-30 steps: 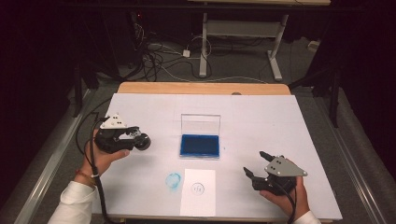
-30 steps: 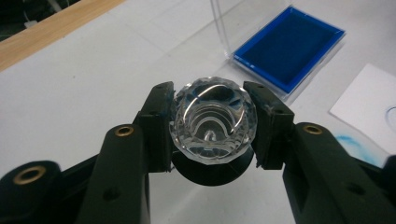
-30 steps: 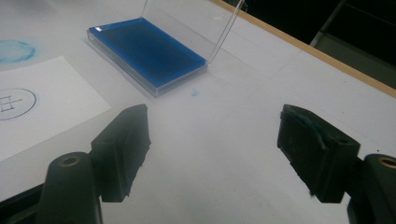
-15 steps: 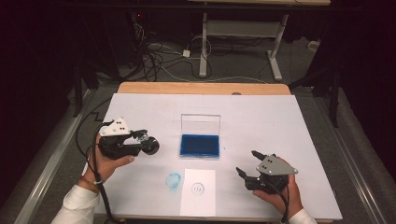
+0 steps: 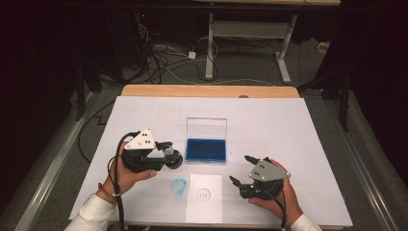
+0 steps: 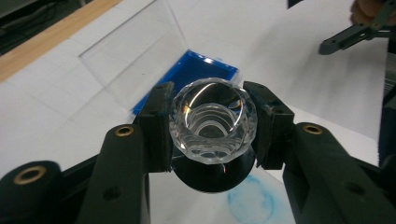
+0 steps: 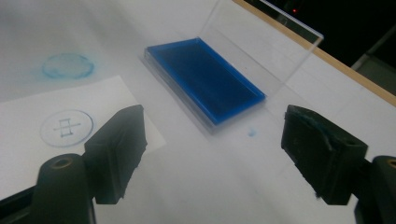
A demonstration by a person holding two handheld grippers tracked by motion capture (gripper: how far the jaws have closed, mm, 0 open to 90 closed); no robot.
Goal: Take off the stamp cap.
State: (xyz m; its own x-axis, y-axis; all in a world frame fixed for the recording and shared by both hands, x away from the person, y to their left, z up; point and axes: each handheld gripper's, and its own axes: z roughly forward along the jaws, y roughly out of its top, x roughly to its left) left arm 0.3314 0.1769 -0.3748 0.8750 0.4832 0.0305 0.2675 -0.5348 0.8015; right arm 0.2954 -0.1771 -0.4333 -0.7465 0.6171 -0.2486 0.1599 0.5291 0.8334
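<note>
Stamped mark, one: circle enclosing a box-like character, possibly "日", on paper sheet, just ahead of right gripper, left side.

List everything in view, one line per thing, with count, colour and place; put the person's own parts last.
stamp: 1, clear faceted handle on a black base, clamped in the left gripper.
ink pad: 1, blue, in a clear case with its lid raised, table centre.
paper slip: 1, white, with a round stamped mark, near edge.
ink smudge: 1, blue ring, left of the paper slip.
table: 1, white top, wooden far edge.
left gripper: 1, black, left of the ink pad.
right gripper: 1, black, jaws apart and just opening wider, nothing between.
</note>
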